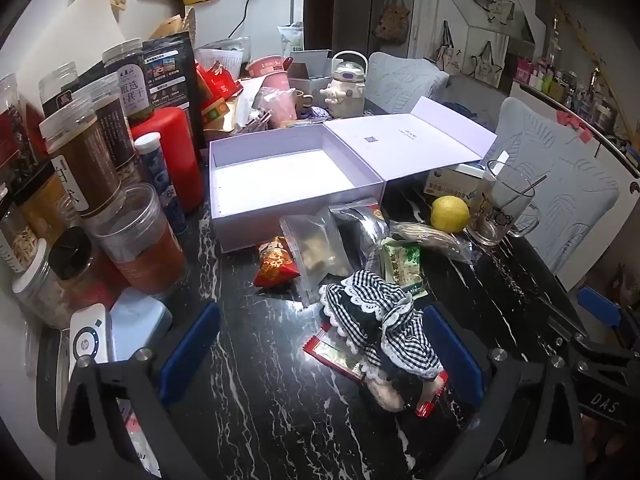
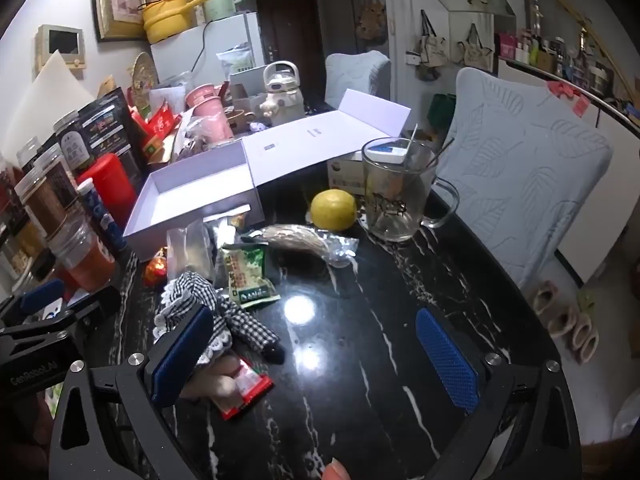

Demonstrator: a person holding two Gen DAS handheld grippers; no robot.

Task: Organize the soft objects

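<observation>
Both grippers, left gripper (image 1: pixel 320 344) and right gripper (image 2: pixel 316 354), have jaws wide, empty. Risk: grabbing the doll (image 1: pixel 384 328) at lower centre snags the snack packet (image 1: pixel 340 356) beneath it, dragging both.

Left tool (image 1: pixel 320 364) and right tool (image 2: pixel 316 360) gape wide, angled downward.

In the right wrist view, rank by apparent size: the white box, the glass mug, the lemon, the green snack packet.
1. white box
2. glass mug
3. green snack packet and lemon: too alike to rank; the packet lies nearer the camera.
</observation>
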